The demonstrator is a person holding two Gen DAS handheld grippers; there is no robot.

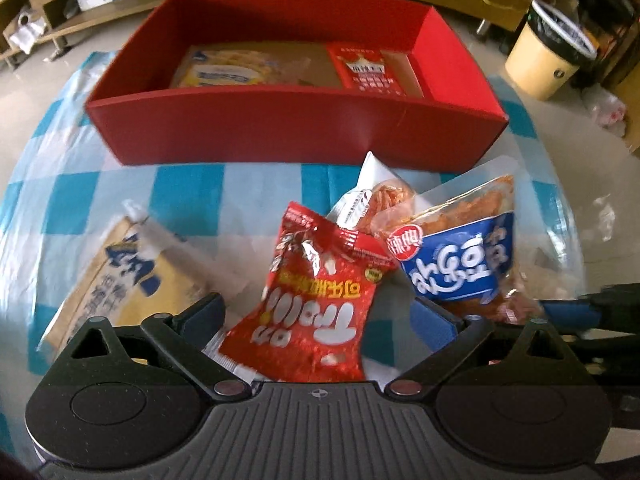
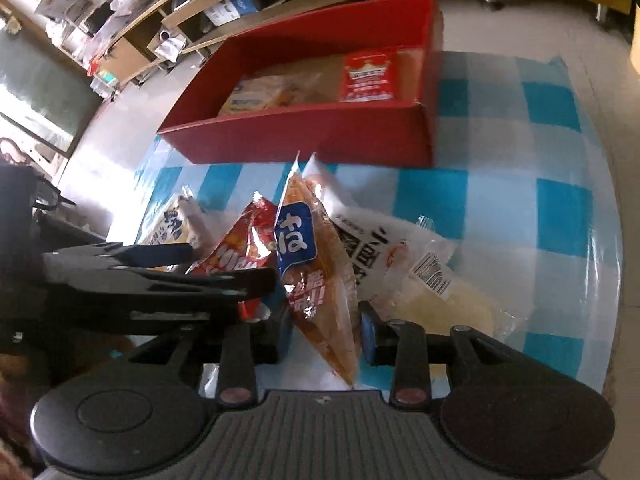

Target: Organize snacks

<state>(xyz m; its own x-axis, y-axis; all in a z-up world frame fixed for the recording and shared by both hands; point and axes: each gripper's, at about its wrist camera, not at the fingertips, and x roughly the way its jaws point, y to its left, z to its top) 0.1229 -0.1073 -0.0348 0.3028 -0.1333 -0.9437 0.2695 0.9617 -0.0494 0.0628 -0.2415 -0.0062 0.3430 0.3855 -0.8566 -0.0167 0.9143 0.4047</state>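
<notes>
My left gripper (image 1: 320, 314) is open above the checked cloth, and a red snack packet (image 1: 316, 300) lies loose between its wide blue pads. My right gripper (image 2: 326, 332) is shut on a blue-labelled packet of orange snacks (image 2: 320, 280), holding it on edge. That packet (image 1: 460, 256) also shows beside the red one in the left wrist view. Behind the pile stands the open red box (image 1: 296, 136) (image 2: 312, 136), with a yellow packet (image 1: 224, 72) and a red card (image 1: 372, 70) inside.
A yellow packet with blue writing (image 1: 132, 280) lies at the left, and a white packet with orange strips (image 1: 372, 196) lies behind. A white barcoded packet (image 2: 420, 264) is on the right. A cream bin (image 1: 548, 56) and low shelves (image 1: 60, 8) stand on the floor beyond.
</notes>
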